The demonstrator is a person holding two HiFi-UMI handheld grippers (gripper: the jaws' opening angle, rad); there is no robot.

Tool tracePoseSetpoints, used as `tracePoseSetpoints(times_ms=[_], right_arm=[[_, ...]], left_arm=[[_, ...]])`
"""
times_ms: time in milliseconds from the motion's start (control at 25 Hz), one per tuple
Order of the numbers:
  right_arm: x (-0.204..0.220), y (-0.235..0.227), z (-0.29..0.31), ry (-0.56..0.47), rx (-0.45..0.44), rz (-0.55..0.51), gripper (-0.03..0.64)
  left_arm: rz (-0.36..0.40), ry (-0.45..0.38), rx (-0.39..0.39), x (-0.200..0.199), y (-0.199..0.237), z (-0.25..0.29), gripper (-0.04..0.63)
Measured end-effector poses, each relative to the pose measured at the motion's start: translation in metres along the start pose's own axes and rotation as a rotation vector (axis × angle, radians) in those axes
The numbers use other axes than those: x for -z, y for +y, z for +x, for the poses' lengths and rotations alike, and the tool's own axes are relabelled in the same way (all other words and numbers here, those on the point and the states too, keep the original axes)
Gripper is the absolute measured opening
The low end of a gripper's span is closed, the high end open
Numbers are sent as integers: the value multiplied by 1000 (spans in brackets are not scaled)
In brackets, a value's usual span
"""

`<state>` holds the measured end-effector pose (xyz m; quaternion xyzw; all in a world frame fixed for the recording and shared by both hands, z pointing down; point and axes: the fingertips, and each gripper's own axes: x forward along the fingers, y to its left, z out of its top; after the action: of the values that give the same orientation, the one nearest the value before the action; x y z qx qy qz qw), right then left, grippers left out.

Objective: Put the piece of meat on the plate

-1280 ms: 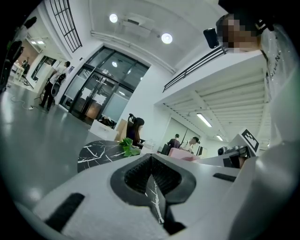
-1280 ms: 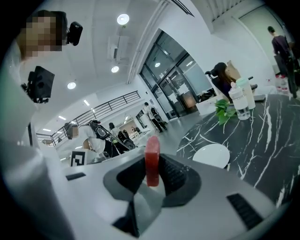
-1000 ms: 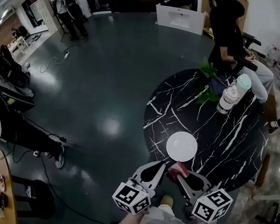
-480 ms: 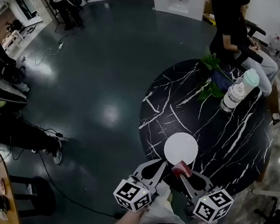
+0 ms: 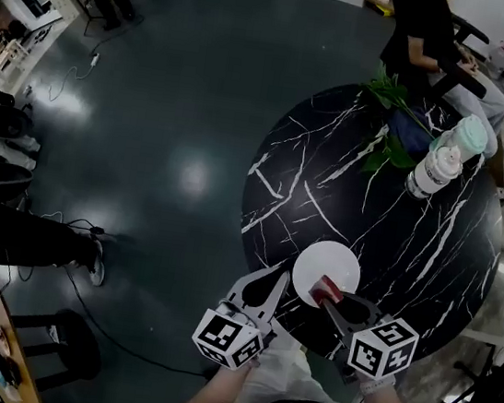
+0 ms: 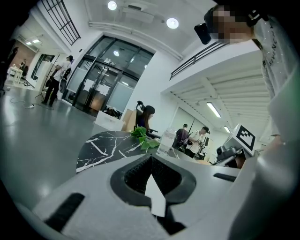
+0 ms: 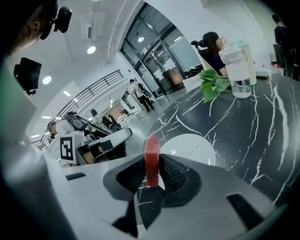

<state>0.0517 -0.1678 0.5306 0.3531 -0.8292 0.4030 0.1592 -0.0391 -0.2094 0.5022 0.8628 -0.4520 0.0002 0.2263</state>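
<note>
Head view
Markings: cubes on both grippers are showing black-and-white square markers; band on the bottle is too small to read.
Right gripper: is pinching the piece of meat, jaws narrow on it.
Meat vs plate: red piece is sitting over the near rim of the white plate; cannot tell whether it is touching.
Left gripper: is hanging just left of the plate, tips together, carrying nothing.
Table: plate is lying close to the near edge; dark marbled top is running open to the far side and right; bottle and green plant are standing well apart at the far edge.

Left gripper view
Left gripper: jaws are meeting at the tips, nothing between them.
Table: its left edge is showing beyond the jaws, plant far.

Right gripper view
Right gripper: pads are pressing on the meat, which is standing upright.
Plate: is lying just beyond the meat, slightly right.
Room: table is running open to the right; bottle and plant far.
</note>
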Motion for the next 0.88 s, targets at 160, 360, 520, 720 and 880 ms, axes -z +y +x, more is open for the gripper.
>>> tracePoseSetpoints(times_ms=[160,360,520,720,880], right_arm=[[4,-13,16,46,1,28,87],[12,-29,27,131,33,55,87],[13,-36,37,178,31,66,87],[10,-37,45,251,-17,82,87],[10,-41,45,311,-23,53,89]], left_arm=[[32,-22,-26,-1,14,11,9],[31,-34,-33,-3,21,28,9],[32,-39,-29,0,26,39,9],[33,-53,-34,-4,33,50,9],[10,-62,-32,-3,37,53,9]])
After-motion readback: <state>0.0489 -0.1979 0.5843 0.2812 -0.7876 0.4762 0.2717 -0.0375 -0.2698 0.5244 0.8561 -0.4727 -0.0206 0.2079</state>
